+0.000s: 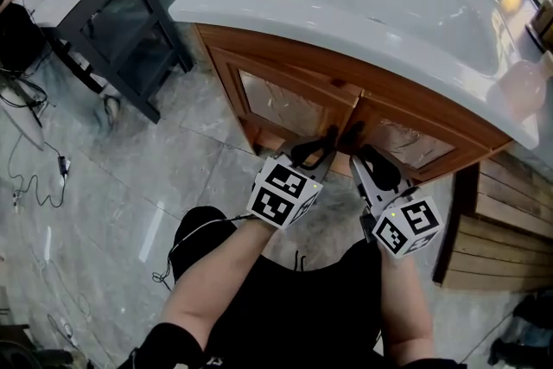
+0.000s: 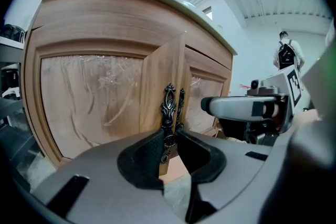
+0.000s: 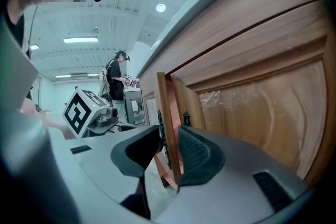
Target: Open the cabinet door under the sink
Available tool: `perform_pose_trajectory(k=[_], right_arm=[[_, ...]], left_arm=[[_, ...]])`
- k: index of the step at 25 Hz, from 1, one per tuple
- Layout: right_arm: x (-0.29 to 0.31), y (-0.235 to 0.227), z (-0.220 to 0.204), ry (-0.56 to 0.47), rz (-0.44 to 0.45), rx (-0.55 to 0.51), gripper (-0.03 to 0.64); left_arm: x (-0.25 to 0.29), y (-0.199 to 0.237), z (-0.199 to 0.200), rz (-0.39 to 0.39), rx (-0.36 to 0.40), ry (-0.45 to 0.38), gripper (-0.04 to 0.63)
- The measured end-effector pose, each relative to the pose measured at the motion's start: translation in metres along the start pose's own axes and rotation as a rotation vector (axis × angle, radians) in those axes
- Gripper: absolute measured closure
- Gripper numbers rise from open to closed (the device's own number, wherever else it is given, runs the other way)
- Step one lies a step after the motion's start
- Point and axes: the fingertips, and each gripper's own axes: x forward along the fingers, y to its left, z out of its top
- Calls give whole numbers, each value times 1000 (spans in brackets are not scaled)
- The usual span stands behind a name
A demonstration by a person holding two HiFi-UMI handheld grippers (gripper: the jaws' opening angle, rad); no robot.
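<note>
The brown wooden vanity cabinet (image 1: 289,65) under the white basin sink (image 1: 363,4) had its left panelled door (image 2: 157,86) slightly ajar; what lay inside could not be seen. The left gripper (image 2: 169,147) was clamped on that door's dark ornate metal handle (image 2: 168,107). The right gripper (image 3: 168,152) had its jaws parted, straddling the door's free edge.

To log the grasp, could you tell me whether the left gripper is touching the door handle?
Touching. In the left gripper view the left gripper has the door handle between its jaws, one pad against it.
</note>
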Motion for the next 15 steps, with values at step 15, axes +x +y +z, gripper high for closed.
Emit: perform_pose_trajectory(k=[15], right_arm=[[40,16,3,49,111,-33,479]], left_arm=[[-15,-4,-4,-22,-14,-20,505]])
